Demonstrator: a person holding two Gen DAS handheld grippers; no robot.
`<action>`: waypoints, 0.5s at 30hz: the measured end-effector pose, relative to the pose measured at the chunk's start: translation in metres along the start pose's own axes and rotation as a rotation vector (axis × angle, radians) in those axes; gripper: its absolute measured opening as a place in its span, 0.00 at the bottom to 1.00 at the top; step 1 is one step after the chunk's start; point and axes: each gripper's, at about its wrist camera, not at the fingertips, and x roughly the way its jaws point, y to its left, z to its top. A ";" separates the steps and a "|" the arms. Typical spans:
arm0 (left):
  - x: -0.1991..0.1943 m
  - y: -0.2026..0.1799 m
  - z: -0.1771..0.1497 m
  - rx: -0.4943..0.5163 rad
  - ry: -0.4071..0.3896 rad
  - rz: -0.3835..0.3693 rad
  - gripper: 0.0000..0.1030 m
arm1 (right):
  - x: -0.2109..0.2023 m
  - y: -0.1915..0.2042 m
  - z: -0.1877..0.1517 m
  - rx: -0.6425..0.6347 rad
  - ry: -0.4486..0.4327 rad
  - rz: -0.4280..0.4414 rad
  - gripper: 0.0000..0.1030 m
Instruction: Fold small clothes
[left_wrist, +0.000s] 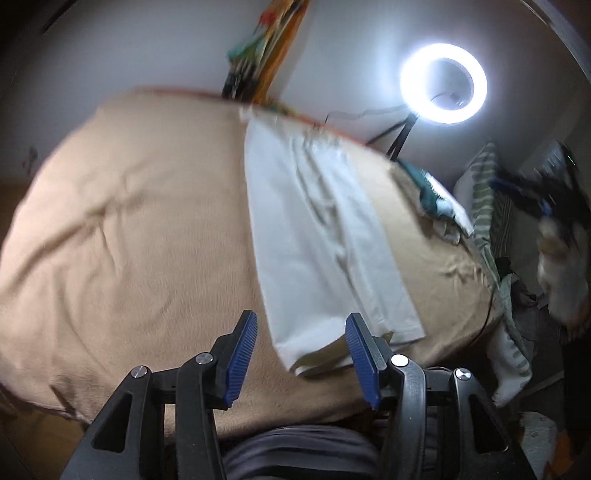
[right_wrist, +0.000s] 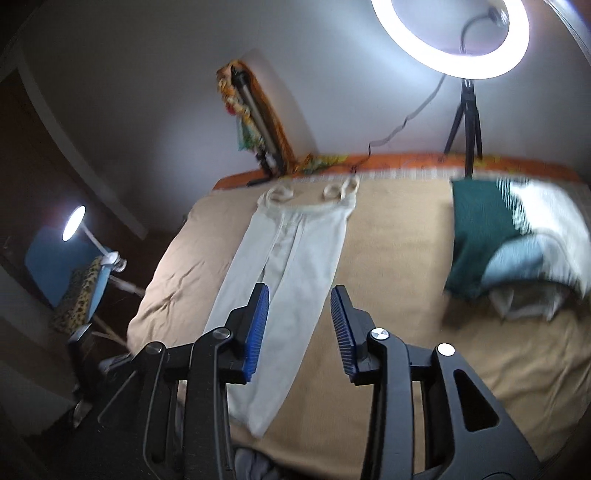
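Note:
A pair of small cream-white trousers (right_wrist: 288, 258) lies spread lengthwise on the tan blanket (right_wrist: 399, 240), waist at the far edge, leg cuffs near me. They also show in the left wrist view (left_wrist: 317, 229). My left gripper (left_wrist: 301, 350) is open and empty, hovering just above the near cuff end. My right gripper (right_wrist: 299, 328) is open and empty, above the lower legs of the trousers. My right gripper also appears blurred at the far right of the left wrist view (left_wrist: 546, 199).
A pile of green, white and striped clothes (right_wrist: 517, 236) lies on the blanket at the right. A lit ring light on a tripod (right_wrist: 465, 122) stands at the far edge. A desk lamp (right_wrist: 77, 225) and chair stand left of the bed.

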 end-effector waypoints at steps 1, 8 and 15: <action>0.005 0.003 -0.002 -0.012 0.016 -0.006 0.50 | 0.005 0.000 -0.017 0.004 0.025 0.004 0.36; 0.035 0.008 -0.018 -0.057 0.117 -0.034 0.46 | 0.077 0.003 -0.121 0.041 0.238 0.051 0.36; 0.040 0.014 -0.019 -0.081 0.129 -0.068 0.15 | 0.129 0.006 -0.148 0.112 0.322 0.150 0.36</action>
